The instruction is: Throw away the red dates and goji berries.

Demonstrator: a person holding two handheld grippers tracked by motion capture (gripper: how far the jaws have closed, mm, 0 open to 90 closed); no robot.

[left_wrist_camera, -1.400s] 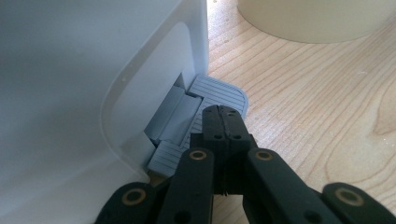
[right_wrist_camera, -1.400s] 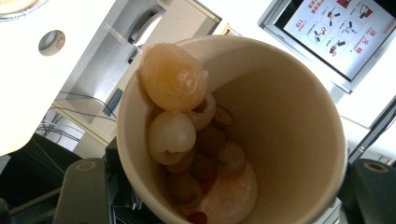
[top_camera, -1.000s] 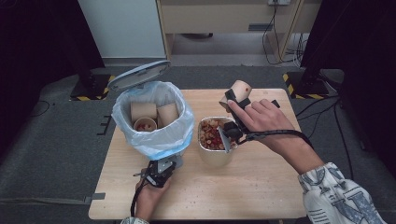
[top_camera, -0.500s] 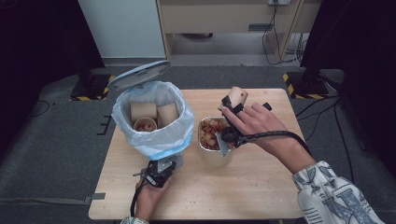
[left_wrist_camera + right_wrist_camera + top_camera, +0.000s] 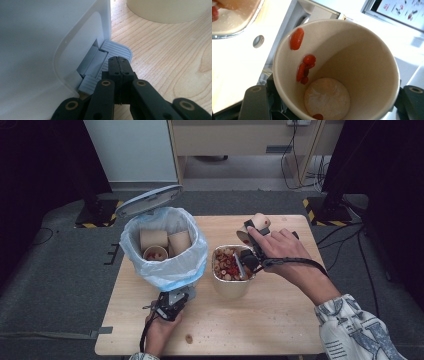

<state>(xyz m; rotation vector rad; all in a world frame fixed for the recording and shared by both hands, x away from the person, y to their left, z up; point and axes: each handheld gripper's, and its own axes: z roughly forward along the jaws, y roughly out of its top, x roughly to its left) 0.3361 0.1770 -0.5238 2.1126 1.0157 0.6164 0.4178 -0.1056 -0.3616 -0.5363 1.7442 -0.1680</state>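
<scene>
High view shows the right gripper (image 5: 248, 239), its jaws just eased yet clamping the tipped paper cup (image 5: 254, 226) beside the food tub (image 5: 231, 283), while the closed left gripper (image 5: 181, 296) presses the bin pedal (image 5: 113, 53); next, carry the nearly emptied cup over into the bin (image 5: 165, 270).

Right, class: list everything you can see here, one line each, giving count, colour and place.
Table: one, light wood, centre.
Pedal bin: one, white, pale blue liner, table left; grey lid raised.
Paper cups in bin: three, tan.
Bowl: one, cream, red and brown scraps inside, table centre.
Held paper cup: one, cream, red bits stuck inside.
Crumb: one, brown, front edge.
Left claw: black, shut, on the grey pedal.
Right claw: black, around the held paper cup, its jaws just been opening.
</scene>
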